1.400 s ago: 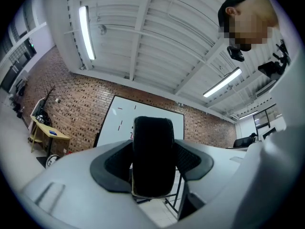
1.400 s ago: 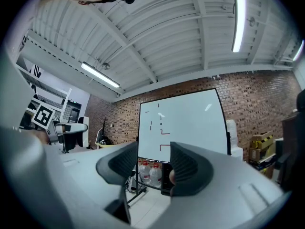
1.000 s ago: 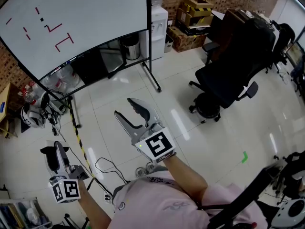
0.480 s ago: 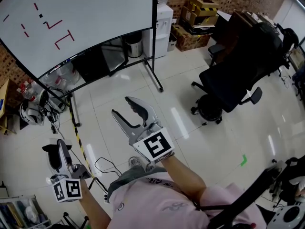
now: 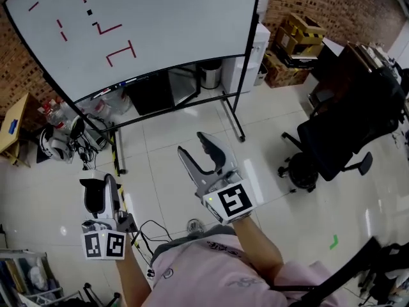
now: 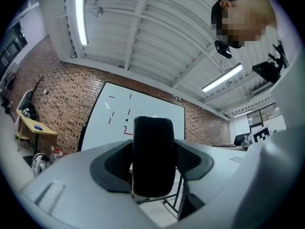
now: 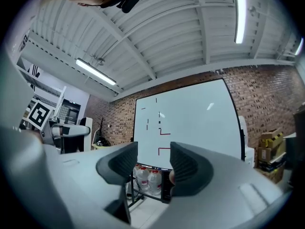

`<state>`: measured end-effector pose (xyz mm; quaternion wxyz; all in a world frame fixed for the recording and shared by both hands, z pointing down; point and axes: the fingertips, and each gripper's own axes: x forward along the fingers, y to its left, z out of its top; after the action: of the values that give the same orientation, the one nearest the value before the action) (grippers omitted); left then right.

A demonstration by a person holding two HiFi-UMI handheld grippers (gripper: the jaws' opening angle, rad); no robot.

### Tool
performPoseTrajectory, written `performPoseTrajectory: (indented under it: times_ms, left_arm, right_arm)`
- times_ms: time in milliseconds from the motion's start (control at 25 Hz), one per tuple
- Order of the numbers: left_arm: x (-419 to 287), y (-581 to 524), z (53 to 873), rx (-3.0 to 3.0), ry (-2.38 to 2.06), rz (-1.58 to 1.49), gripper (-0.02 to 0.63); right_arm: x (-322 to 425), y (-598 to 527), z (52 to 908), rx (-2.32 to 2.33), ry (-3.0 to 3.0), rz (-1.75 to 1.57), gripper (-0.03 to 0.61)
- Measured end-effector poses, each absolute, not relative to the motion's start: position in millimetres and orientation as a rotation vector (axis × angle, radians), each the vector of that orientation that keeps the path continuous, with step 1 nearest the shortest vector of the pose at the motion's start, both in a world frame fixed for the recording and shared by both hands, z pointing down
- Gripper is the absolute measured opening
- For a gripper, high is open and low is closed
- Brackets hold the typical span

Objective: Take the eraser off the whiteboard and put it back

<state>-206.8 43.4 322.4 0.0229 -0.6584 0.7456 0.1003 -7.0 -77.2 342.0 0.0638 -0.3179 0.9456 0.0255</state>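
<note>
The whiteboard (image 5: 166,31) stands on a wheeled frame ahead, with red marker strokes (image 5: 120,51) and a small black mark on it. It also shows in the left gripper view as the whiteboard (image 6: 143,113) and in the right gripper view as the whiteboard (image 7: 195,123). My left gripper (image 5: 101,194) at the lower left is shut on the black eraser (image 5: 94,197), which stands upright between its jaws as the eraser (image 6: 153,159). My right gripper (image 5: 193,144) is open and empty in the middle, well short of the board; my right gripper (image 7: 153,163) frames the board between its jaws.
Water bottles (image 5: 114,101) and a bin sit under the board. A white water dispenser (image 5: 254,53) and cardboard boxes (image 5: 295,36) stand at the right. A black office chair (image 5: 342,139) is further right. A yellow table (image 5: 14,128), a helmet (image 5: 54,142) and floor cables lie at the left.
Both grippers have moved forward toward the whiteboard, which now looks larger and lies further right in the head view. The eraser stays in the left jaws.
</note>
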Motion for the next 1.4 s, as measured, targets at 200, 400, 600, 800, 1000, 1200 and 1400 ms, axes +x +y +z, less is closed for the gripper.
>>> performPoseTrajectory:
  times_ms: [200, 400, 600, 800, 1000, 1200, 1400]
  left_arm:
    - [-228, 8, 330, -2.083, 2.301, 0.298, 0.264]
    - [-252, -33, 333, -2.105, 2.305, 0.302, 0.264]
    - [-260, -80, 342, -2.103, 2.315, 0.322, 0.264]
    - [-263, -133, 339, -2.079, 2.321, 0.347, 0.264]
    - [-265, -175, 336, -2.066, 2.327, 0.351, 0.264]
    - [-286, -204, 339, -2.060, 2.355, 0.330, 0.264]
    - [-314, -224, 341, -2.052, 2.352, 0.318, 0.264]
  right_arm:
    - [-26, -108, 348, -0.987, 2.863, 0.051, 0.206]
    - [-49, -144, 352, -1.006, 2.875, 0.031, 0.206]
    - [-58, -189, 358, -0.994, 2.885, 0.034, 0.204]
    - [-65, -241, 352, -0.963, 2.890, 0.064, 0.204]
    - [-73, -283, 349, -0.929, 2.902, 0.068, 0.202]
    - [-97, -313, 349, -0.906, 2.909, 0.045, 0.202]
    - [-128, -334, 349, -0.891, 2.909, 0.058, 0.202]
